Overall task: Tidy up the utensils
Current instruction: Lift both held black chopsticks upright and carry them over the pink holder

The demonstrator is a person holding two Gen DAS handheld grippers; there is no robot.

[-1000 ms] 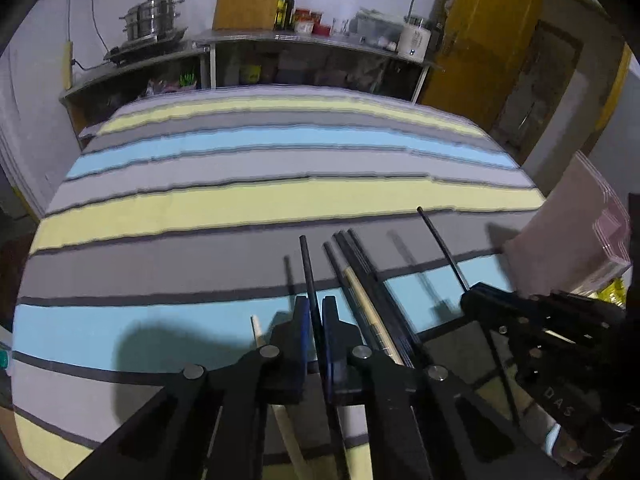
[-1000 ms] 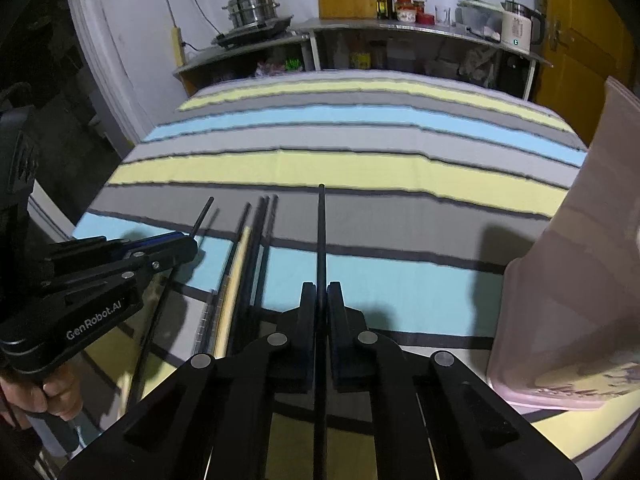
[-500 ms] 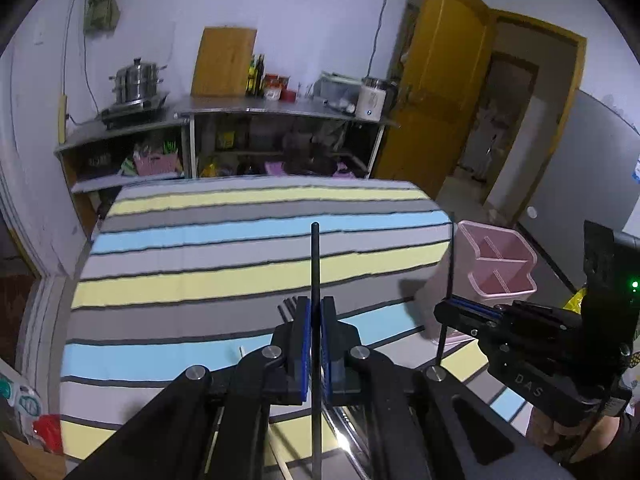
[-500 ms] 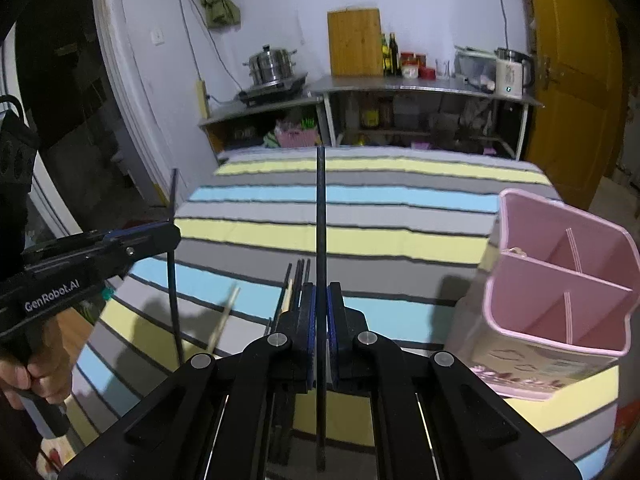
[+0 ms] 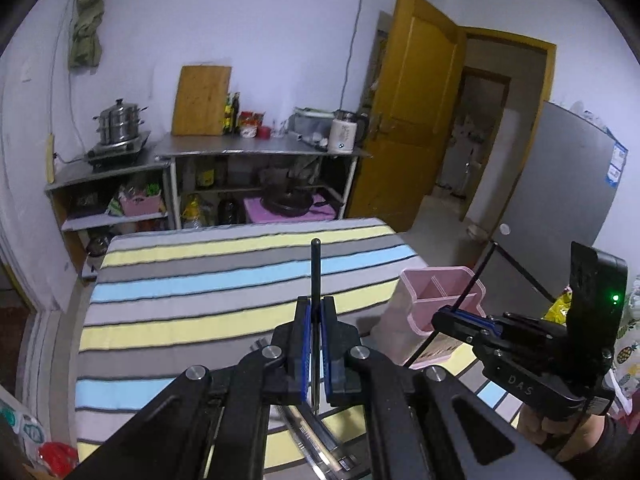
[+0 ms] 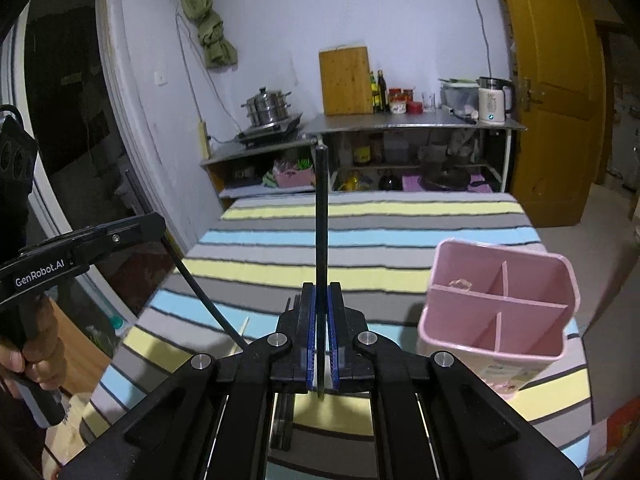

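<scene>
The left gripper (image 5: 315, 312) pinches a black chopstick (image 5: 315, 272) upright at centre frame; the right gripper (image 6: 320, 300) likewise pinches a second chopstick (image 6: 321, 216), long axis vertical. Both were raised since a second ago, lifted off the striped tabletop (image 6: 380, 236). The pink holder (image 6: 500, 304) stands lower right near the edge.
</scene>
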